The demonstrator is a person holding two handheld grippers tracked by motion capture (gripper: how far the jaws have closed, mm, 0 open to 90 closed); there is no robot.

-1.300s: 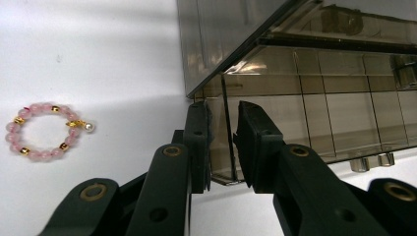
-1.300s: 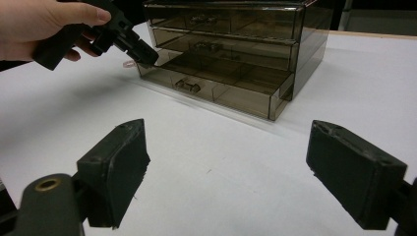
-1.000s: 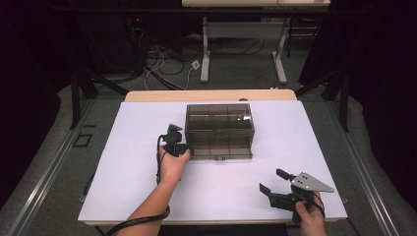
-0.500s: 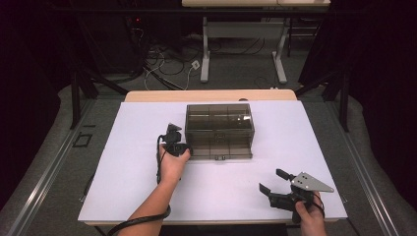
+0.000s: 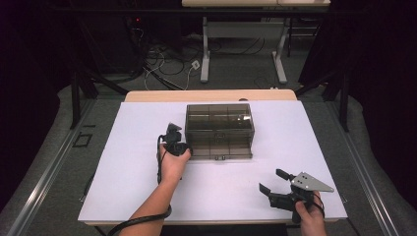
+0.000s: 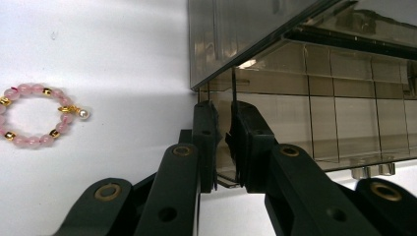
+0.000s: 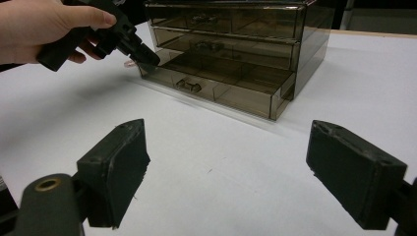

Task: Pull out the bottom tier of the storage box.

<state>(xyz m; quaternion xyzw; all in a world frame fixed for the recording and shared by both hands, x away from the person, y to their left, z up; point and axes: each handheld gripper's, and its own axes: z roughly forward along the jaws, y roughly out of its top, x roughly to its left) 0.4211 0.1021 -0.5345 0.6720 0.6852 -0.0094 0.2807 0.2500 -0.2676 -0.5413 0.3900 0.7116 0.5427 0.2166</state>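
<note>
Your left gripper (image 6: 223, 147) has its jaws pinched on the side wall of the bottom drawer (image 6: 314, 123), which sits pulled partway out of the smoked-plastic drawer box (image 5: 219, 129) at table centre. The jaws have just been closing, with the drawer wall between them. Judged step: working the drawer.

Your right gripper (image 5: 276, 183) idles at 4 o'clock from the box, jaws wide apart, empty.

A pink bead bracelet (image 6: 37, 115) lies on the table (image 5: 128, 147) near the box's left side.

Next move likely calls for a straight slide along the drawer's runners, without twisting.

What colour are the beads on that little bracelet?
Pale pink with a few gold ones; the bracelet shows best in the left gripper view.
</note>
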